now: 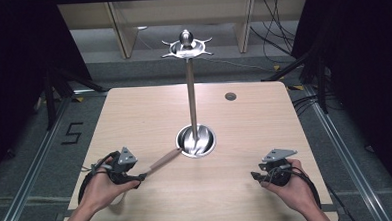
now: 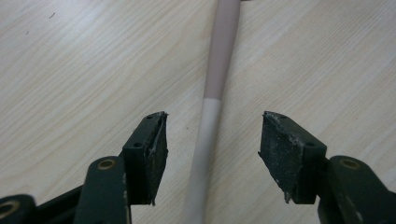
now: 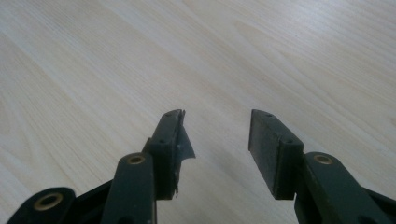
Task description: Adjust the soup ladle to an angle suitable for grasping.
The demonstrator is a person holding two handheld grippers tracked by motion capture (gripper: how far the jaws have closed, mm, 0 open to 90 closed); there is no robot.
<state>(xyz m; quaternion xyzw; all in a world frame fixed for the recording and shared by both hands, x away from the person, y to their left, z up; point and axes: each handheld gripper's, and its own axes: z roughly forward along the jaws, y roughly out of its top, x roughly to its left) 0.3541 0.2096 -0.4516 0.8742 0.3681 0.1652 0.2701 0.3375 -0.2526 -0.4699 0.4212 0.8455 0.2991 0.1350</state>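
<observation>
Left hand-held gripper [image 1: 137,177] has jaws apart straddling the handle [image 2: 210,116], flat on the tabletop [image 1: 245,133] at 8 o'clock of the stand [image 1: 192,98], likely pre-grasp; right hand-held gripper [image 1: 257,177] apart, idle at 4 o'clock.

A stand [image 1: 190,90] rises from mid-table [image 1: 248,198]; the utensil handle [image 1: 164,160] lies left of its base (between the left tool's [image 1: 142,177] jaws), right tool [image 1: 255,176] opposite.

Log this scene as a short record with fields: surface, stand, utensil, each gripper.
surface: light wooden table
stand: metal stand, upright at table centre, hooks on top
utensil: handle lying flat, running toward the stand's base
left gripper: open, jaws either side of the handle, not touching
right gripper: open, over bare table
</observation>
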